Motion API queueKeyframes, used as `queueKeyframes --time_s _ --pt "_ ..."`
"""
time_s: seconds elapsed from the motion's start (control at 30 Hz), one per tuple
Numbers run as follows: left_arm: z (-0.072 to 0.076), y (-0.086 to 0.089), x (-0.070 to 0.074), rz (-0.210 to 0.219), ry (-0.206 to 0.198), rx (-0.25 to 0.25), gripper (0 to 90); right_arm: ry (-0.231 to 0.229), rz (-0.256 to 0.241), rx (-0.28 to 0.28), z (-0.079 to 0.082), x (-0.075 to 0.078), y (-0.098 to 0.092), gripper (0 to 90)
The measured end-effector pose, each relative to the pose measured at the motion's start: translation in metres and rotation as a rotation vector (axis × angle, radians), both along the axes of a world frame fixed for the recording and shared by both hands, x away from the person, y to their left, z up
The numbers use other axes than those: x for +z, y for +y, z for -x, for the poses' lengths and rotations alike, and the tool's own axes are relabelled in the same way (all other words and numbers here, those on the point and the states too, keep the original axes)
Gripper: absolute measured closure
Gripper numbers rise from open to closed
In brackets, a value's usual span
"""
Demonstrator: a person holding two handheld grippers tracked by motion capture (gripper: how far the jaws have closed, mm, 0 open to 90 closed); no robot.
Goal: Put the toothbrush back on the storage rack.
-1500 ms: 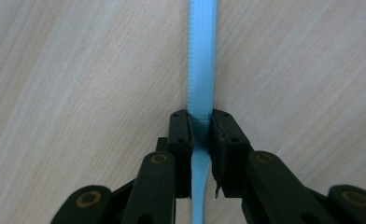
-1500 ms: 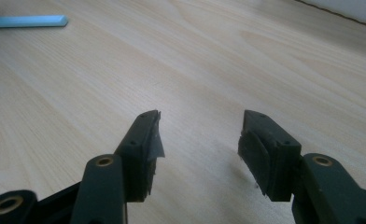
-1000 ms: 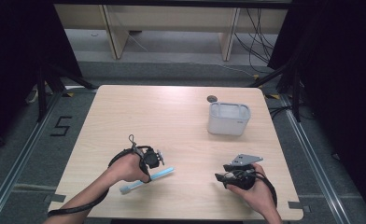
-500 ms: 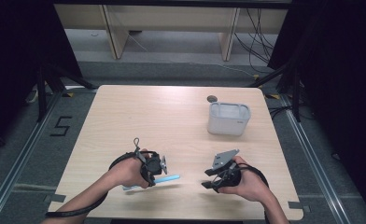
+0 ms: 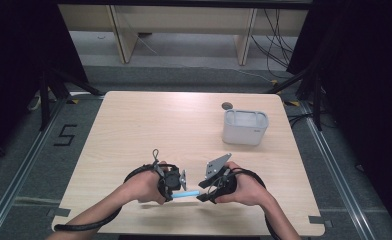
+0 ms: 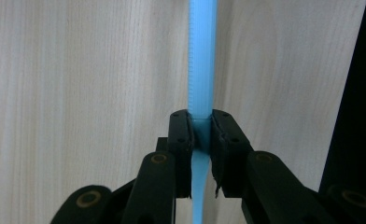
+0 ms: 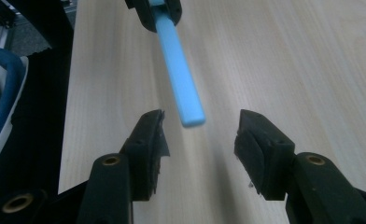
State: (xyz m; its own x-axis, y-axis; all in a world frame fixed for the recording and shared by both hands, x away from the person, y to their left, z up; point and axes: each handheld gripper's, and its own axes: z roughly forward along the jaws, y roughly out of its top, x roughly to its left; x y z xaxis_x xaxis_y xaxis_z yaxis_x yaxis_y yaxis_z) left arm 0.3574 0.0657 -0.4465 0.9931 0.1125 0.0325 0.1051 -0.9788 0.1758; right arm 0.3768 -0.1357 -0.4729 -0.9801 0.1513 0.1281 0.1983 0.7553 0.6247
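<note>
A light blue plastic stick [image 5: 188, 193] is held level just above the wooden table [image 5: 149, 125] near its front edge. My left gripper [image 5: 176, 192] is shut on one end of it; in the left gripper view the stick [image 6: 202, 65] runs straight out from between the closed jaws of that gripper [image 6: 201, 125]. My right gripper [image 5: 201, 193] faces it from the right, open. In the right gripper view the stick's free end [image 7: 183, 88] hangs just ahead of the gap in my right gripper [image 7: 200, 126], touching neither jaw, with the left gripper [image 7: 154, 10] at the top.
A white rectangular container [image 5: 245, 127] stands at the back right of the table, with a small dark round object [image 5: 227, 106] behind it. Wooden furniture legs and cables lie on the floor beyond the table. The table's front edge is close under both hands.
Both hands have come together at the front middle. The left gripper carried the stick rightwards, and the right gripper swung left until its open jaws faced the free end.
</note>
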Motion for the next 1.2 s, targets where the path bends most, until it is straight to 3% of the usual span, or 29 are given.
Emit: queueKeyframes --time_s 0.03,0.07,0.13,0.17,0.4,0.43,0.53,0.57,0.7,0.83,1.07,1.1,1.13,1.2 --pt "0.001 -0.001 0.0 0.006 -0.001 -0.001 78.2 -0.015 -0.001 0.011 -0.001 0.0 0.001 52.5" --pt "0.001 -0.002 0.001 0.002 0.0 -0.007 78.2 0.008 0.002 0.007 0.0 -0.001 0.002 52.9" --pt "0.001 -0.003 0.001 0.012 -0.005 -0.01 78.2 -0.002 0.0 0.022 0.0 -0.001 0.005 53.9" --pt "0.001 -0.004 0.001 0.01 -0.006 -0.017 78.2 0.016 -0.001 0.014 0.001 -0.001 0.006 54.4" --pt "0.004 -0.006 0.002 0.021 -0.006 -0.026 78.2 0.001 -0.015 0.059 -0.001 -0.004 0.012 60.6" --pt "0.004 -0.006 0.002 0.023 -0.01 -0.025 78.2 0.03 0.008 0.033 0.002 -0.005 0.013 62.7" --pt "0.004 -0.006 0.002 0.027 -0.013 -0.025 78.2 0.002 0.001 0.067 0.0 -0.007 0.014 65.3" --pt "0.004 -0.006 0.003 0.027 -0.015 -0.026 78.2 0.035 0.005 0.047 0.003 -0.008 0.014 66.9" --pt "0.005 -0.006 0.004 0.023 -0.016 -0.031 78.2 0.034 -0.002 0.047 0.004 -0.009 0.015 71.1" --pt "0.006 -0.006 0.005 0.027 -0.018 -0.03 78.2 0.023 -0.016 0.082 0.003 -0.01 0.016 75.4" --pt "0.006 -0.006 0.005 0.027 -0.024 -0.035 78.1 0.015 -0.016 0.1 0.004 -0.01 0.016 77.4" --pt "0.006 -0.006 0.004 0.03 -0.02 -0.033 78.0 0.034 -0.011 0.082 0.006 -0.01 0.015 77.8" --pt "0.006 -0.006 0.004 0.033 -0.018 -0.029 77.8 0.019 -0.023 0.113 0.004 -0.011 0.015 78.2" --pt "0.005 -0.005 0.005 0.037 -0.016 -0.028 77.3 0.037 -0.013 0.098 0.007 -0.01 0.014 78.6"
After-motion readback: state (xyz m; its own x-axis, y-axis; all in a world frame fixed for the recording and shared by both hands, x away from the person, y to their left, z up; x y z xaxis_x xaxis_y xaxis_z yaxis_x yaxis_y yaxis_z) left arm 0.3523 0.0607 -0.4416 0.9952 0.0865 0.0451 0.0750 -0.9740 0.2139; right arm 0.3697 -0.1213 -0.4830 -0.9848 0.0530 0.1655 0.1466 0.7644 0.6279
